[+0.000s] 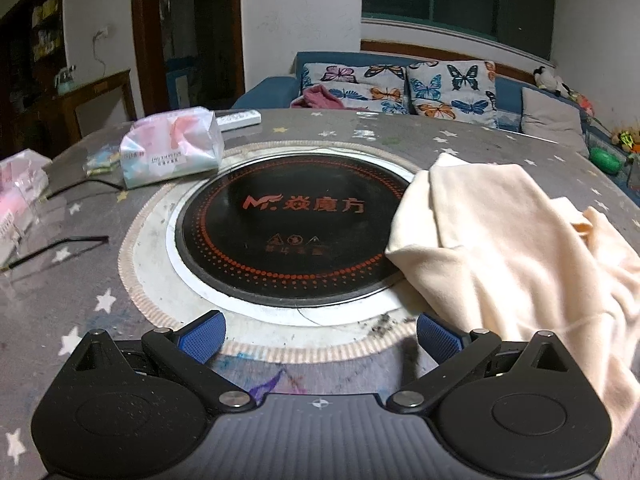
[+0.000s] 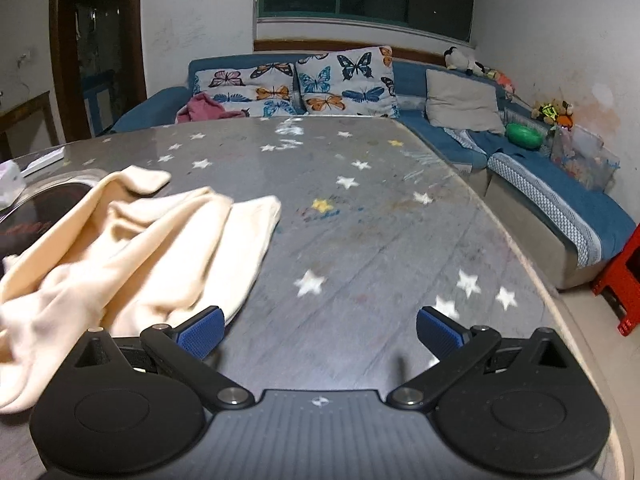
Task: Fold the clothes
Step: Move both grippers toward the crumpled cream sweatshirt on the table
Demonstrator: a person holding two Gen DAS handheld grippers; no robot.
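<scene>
star-print table (image 2: 360, 220), cream garment (image 1: 500, 240), blue sofa (image 2: 540, 184) behind.

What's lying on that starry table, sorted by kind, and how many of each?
Cream garment: 1
Tissue packs: 2
White remote: 1
Built-in black cooktop: 1
Total: 5

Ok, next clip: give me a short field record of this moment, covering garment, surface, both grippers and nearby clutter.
garment: cream garment, crumpled, unfolded, lying on the table
surface: grey star-print table with a round black cooktop set in it; garment's edge overlaps the cooktop
left gripper: open, empty, garment to its right
right gripper: open, empty, garment to its left
clutter: tissue pack, remote
</scene>
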